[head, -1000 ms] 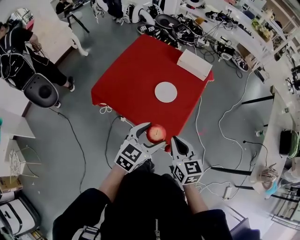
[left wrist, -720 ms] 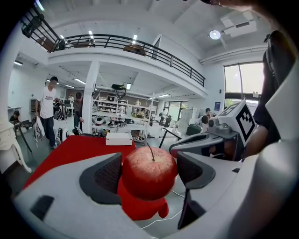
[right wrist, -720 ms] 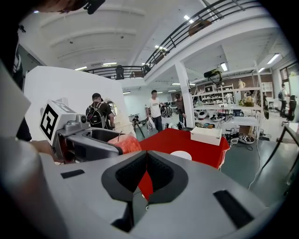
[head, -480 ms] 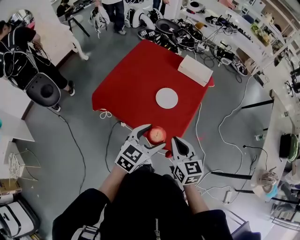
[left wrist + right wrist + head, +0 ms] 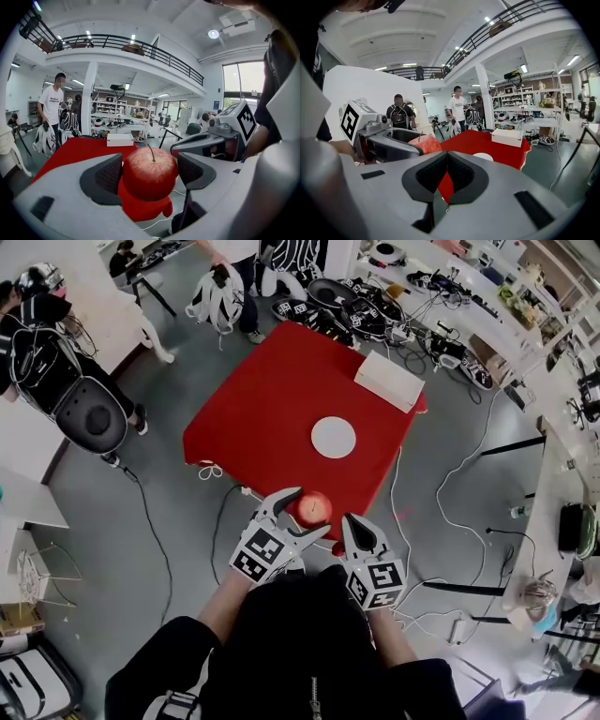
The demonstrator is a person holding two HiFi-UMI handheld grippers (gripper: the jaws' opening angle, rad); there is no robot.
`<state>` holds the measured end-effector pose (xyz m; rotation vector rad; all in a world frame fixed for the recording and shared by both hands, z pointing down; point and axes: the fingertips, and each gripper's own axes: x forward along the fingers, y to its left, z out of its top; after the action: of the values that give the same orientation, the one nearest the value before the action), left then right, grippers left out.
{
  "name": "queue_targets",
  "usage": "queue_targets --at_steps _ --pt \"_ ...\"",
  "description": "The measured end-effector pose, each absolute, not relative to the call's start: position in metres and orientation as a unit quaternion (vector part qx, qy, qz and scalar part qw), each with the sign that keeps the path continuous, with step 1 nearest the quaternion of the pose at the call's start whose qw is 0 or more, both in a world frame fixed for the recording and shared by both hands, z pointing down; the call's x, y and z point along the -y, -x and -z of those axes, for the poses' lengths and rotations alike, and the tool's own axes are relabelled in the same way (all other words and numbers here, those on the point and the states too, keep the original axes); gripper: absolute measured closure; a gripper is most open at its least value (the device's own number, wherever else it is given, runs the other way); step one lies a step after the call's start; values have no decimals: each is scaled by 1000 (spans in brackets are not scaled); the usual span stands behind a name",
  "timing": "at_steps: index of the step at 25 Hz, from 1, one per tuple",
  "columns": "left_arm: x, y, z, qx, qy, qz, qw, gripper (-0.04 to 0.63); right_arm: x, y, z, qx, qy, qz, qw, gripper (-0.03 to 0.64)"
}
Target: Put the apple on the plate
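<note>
A red apple (image 5: 312, 508) with a thin stem is held off the floor, just short of the near edge of the red table (image 5: 272, 399). My left gripper (image 5: 302, 514) is shut on the apple (image 5: 150, 172), one pad on each side. The white plate (image 5: 334, 437) lies on the table's right half, some way ahead of the apple. My right gripper (image 5: 347, 523) hangs beside the left one, shut with nothing between its pads (image 5: 446, 174). In the right gripper view the plate (image 5: 483, 156) shows beyond the jaws and the apple (image 5: 425, 143) at left.
A white box (image 5: 389, 381) sits at the table's far right corner. Cables (image 5: 412, 484) trail over the grey floor around the table. People stand at the far left and behind the table. Benches loaded with gear (image 5: 450, 306) line the right side.
Both grippers and the apple have stayed almost where they were. A person carrying white gear has walked up behind the table's far side.
</note>
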<state>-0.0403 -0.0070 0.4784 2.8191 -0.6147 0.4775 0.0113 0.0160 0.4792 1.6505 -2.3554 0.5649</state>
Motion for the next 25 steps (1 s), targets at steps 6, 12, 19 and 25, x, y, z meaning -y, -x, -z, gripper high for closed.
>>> queue_targets --at_steps 6,12,19,25 --pt "6 35 -480 204 -959 -163 107 221 -18 -17 -479 796 -565 -189 107 606" --pt "15 23 -482 202 -959 -164 115 221 -8 -28 -474 796 -565 -188 107 606" --pt "42 8 -480 202 -957 -170 117 221 21 -44 -473 794 -566 -195 104 606" --pt "74 -17 -484 202 -956 -178 119 221 54 -67 -474 796 -562 -203 102 606"
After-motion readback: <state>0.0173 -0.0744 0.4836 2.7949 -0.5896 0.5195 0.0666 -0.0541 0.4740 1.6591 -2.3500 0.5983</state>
